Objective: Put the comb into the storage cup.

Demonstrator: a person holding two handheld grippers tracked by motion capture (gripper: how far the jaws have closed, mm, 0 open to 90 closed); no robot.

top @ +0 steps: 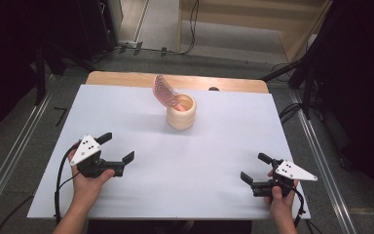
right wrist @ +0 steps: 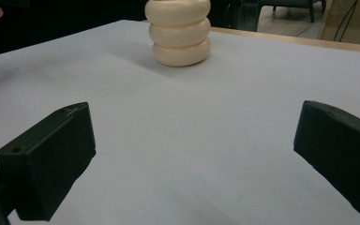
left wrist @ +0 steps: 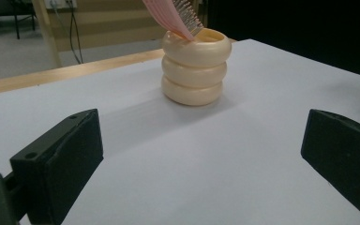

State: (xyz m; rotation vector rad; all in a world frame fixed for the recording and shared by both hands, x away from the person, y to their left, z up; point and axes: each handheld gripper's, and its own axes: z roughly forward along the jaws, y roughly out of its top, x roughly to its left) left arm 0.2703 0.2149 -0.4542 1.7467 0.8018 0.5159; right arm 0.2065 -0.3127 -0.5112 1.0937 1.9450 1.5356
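On white table, ribbed cream holder, pink hairbrush

A cream, three-ringed holder stands toward the far middle of a white-topped bench with a wooden far edge, a pink hairbrush leaning out of its mouth, head up, while black cables trail across the grey floor beyond.
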